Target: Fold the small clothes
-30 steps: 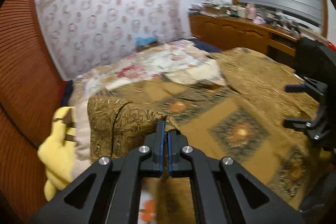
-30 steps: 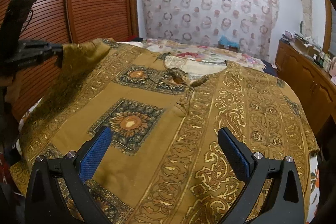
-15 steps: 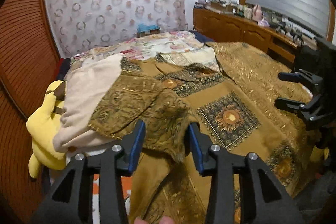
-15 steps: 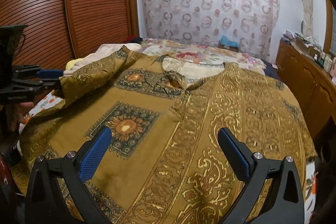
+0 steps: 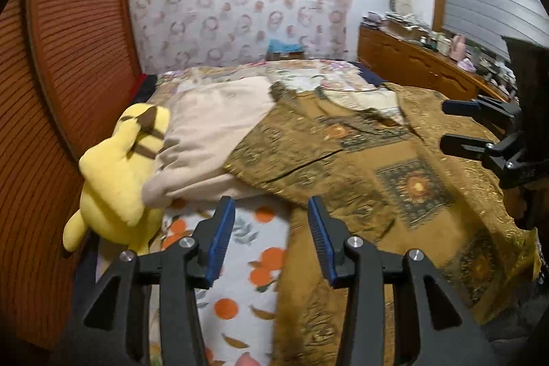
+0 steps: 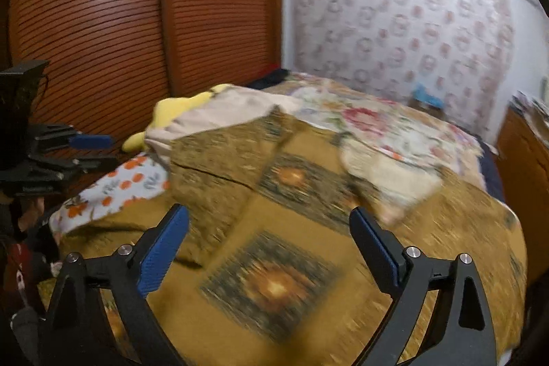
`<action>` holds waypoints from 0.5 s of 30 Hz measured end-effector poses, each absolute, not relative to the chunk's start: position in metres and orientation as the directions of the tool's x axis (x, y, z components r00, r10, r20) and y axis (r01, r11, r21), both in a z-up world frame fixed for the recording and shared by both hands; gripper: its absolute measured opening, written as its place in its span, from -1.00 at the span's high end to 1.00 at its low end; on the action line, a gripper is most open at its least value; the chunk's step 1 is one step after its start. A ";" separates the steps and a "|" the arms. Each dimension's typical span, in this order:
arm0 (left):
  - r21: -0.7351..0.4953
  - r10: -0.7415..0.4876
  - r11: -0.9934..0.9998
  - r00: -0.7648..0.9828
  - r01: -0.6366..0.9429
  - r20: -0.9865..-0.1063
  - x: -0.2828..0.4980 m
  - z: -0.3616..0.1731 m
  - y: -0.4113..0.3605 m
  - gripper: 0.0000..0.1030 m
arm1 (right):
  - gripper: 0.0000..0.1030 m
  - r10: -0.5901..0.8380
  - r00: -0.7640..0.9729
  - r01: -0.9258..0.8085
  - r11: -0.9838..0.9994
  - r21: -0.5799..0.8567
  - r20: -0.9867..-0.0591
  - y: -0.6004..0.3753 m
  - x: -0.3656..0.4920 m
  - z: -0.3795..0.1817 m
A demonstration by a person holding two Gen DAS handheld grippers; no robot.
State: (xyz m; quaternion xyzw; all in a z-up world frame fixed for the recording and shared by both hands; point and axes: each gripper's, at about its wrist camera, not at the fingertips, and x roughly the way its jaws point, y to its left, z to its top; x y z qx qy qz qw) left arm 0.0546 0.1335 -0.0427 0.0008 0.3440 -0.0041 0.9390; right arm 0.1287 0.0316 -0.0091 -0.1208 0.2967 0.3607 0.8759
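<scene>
A mustard-gold patterned shirt (image 5: 394, 180) lies spread on the bed, its left sleeve (image 5: 274, 156) lying out to the side over a beige pillow. It also shows in the right wrist view (image 6: 274, 263), blurred. My left gripper (image 5: 271, 239) is open and empty, just short of the sleeve's near edge, above the orange-print sheet. My right gripper (image 6: 267, 249) is open and empty over the shirt's front; it also shows at the right edge of the left wrist view (image 5: 459, 126).
A yellow plush toy (image 5: 120, 174) lies at the bed's left edge beside a beige pillow (image 5: 212, 132). An orange-print sheet (image 5: 240, 263) covers the near bed. A ribbed wooden wardrobe (image 6: 103, 23) stands left; a wooden dresser (image 5: 429, 67) stands right.
My left gripper opened and let go of the sleeve, which dropped flat, then drew back left. My right gripper swung left over the shirt.
</scene>
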 end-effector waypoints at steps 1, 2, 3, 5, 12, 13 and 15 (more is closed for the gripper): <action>-0.001 0.001 1.000 0.761 -0.002 -0.649 0.054 -0.045 0.135 0.17 | -0.86 0.571 0.546 -0.719 0.695 0.007 -0.613 0.043 0.132 -0.010; -0.004 0.006 1.000 0.757 -0.012 -0.654 0.053 -0.048 0.138 0.17 | -0.86 0.583 0.523 -0.737 0.676 0.014 -0.622 0.056 0.136 -0.013; -0.019 0.002 1.000 0.749 -0.019 -0.662 0.053 -0.051 0.142 0.17 | -0.84 0.595 0.498 -0.756 0.654 0.021 -0.631 0.071 0.140 -0.016; -0.055 -0.016 0.998 0.741 -0.029 -0.672 0.052 -0.058 0.148 0.17 | -0.82 0.603 0.459 -0.787 0.617 0.016 -0.652 0.102 0.147 -0.024; -0.102 -0.030 0.993 0.752 -0.050 -0.658 0.042 -0.070 0.163 0.17 | -0.63 0.558 0.392 -0.840 0.542 -0.036 -0.732 0.177 0.156 -0.059; -0.101 -0.025 0.993 0.754 -0.055 -0.656 0.040 -0.070 0.164 0.17 | -0.60 0.549 0.389 -0.844 0.535 -0.047 -0.740 0.183 0.156 -0.063; -0.097 -0.014 0.993 0.756 -0.066 -0.654 0.039 -0.070 0.166 0.17 | -0.36 0.509 0.405 -0.845 0.526 -0.097 -0.759 0.194 0.156 -0.072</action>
